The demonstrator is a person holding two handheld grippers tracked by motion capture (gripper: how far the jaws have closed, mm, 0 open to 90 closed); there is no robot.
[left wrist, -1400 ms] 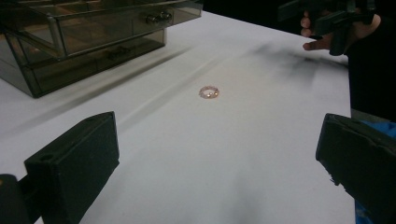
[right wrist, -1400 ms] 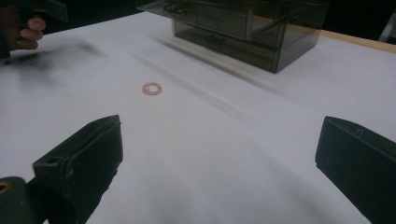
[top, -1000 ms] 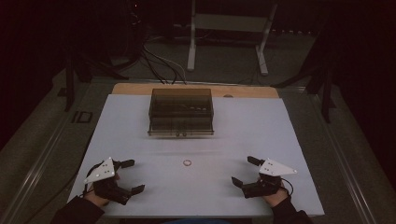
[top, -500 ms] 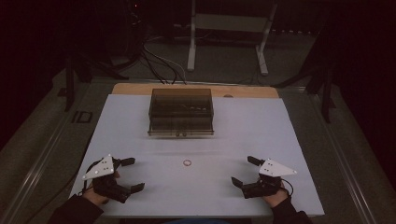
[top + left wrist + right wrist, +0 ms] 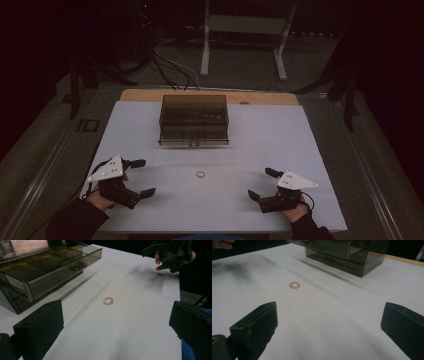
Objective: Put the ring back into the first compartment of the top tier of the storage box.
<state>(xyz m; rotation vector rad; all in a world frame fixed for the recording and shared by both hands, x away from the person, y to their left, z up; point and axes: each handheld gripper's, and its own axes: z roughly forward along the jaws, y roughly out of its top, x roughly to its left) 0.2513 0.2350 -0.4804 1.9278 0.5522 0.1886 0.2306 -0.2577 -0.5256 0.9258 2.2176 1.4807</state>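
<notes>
A small pinkish ring (image 5: 200, 174) lies flat on the white table top (image 5: 310, 150), midway between my two grippers. It also shows as the ring (image 5: 108, 300) in the left gripper view and the ring (image 5: 294, 285) in the right gripper view. My left gripper (image 5: 142, 177) rests at the front left, open, nothing between its jaws. At the front right my right gripper (image 5: 262, 183) is open and empty too. A smoky transparent drawer box (image 5: 194, 120) stands behind the ring, its drawers shut.
The drawer box (image 5: 37, 272) has small knobs on its front and divided compartments inside. A wooden strip (image 5: 150, 95) edges the table's far side. Behind the table are cables (image 5: 165, 60) and a white stand (image 5: 245, 30) on a dark floor.
My left gripper has shifted slightly back toward the front left edge. The right gripper, ring and box have stayed put.
</notes>
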